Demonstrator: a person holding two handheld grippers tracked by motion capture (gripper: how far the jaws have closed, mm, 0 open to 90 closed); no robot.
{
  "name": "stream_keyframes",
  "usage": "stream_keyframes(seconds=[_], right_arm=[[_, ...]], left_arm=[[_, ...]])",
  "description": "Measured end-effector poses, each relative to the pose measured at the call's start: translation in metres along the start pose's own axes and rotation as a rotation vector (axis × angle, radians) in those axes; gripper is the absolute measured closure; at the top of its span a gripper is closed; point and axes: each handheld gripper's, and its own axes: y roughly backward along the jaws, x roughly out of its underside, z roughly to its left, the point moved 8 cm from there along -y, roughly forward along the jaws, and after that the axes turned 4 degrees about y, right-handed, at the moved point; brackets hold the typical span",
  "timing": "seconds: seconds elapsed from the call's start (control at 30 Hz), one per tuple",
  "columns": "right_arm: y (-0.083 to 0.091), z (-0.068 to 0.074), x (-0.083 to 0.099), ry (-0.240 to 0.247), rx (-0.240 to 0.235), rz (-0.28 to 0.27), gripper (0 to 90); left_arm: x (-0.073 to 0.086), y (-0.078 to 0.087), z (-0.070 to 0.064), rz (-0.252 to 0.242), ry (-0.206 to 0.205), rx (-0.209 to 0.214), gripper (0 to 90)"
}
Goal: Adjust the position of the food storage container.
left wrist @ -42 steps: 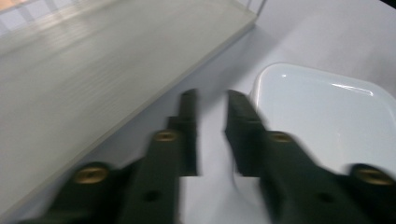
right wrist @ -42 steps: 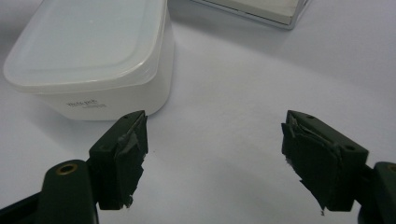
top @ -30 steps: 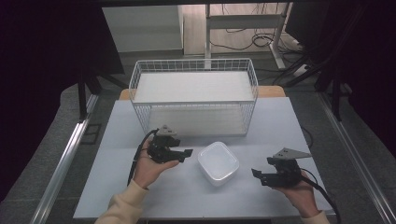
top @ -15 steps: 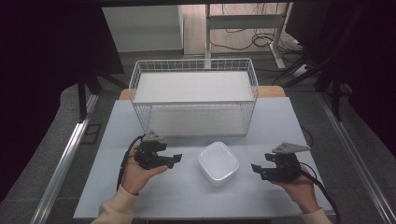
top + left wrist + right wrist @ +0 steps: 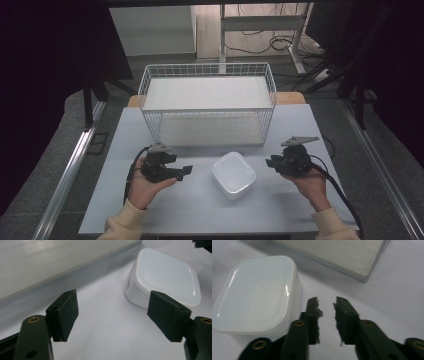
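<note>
A white lidded container (image 5: 233, 174) sits on the pale table (image 5: 200, 212), midway between my two grippers. My left gripper (image 5: 187, 170) lies to its left, held in a hand, jaws spread wide and pointing right at it; nothing is between them. In the left gripper view (image 5: 112, 312) the container (image 5: 165, 277) stands just beyond the right jaw. My right gripper (image 5: 270, 162) is to the container's right, pointing left. In the right gripper view (image 5: 327, 302) the jaws stand a narrow gap apart over bare table, with the container (image 5: 257, 290) close on the left.
A white wire basket (image 5: 207, 109) with a pale liner stands at the back of the table, behind the container. Its base edge (image 5: 50, 260) runs across the left gripper view, and its corner (image 5: 364, 277) shows in the right gripper view. Dark floor and cables surround the table.
My left gripper has drawn back to the left and a little toward the person. The right gripper has moved away from the person and slightly closer to the container.
</note>
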Motion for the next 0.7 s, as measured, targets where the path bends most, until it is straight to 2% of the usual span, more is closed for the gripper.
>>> stream_keyframes(seconds=[0.1, 0.17, 0.23, 0.4, 0.7], right_arm=[[-0.014, 0.002, -0.004, 0.014, -0.014, 0.038, 88.9], [-0.018, 0.003, -0.004, 0.019, -0.015, 0.051, 89.2], [-0.028, 0.004, -0.002, 0.048, -0.006, 0.091, 89.3], [-0.037, 0.006, 0.003, 0.067, 0.001, 0.122, 89.3], [-0.043, 0.017, 0.009, 0.092, -0.038, 0.141, 89.3]], left_arm=[[0.002, -0.001, 0.002, 0.006, 0.007, -0.003, 25.1], [0.003, -0.001, 0.003, 0.008, 0.008, -0.003, 25.0], [0.004, -0.002, 0.004, 0.012, 0.007, -0.004, 25.0], [0.004, -0.001, 0.004, 0.01, 0.011, -0.001, 25.1], [0.001, 0.006, 0.007, -0.019, 0.02, -0.003, 26.0]])
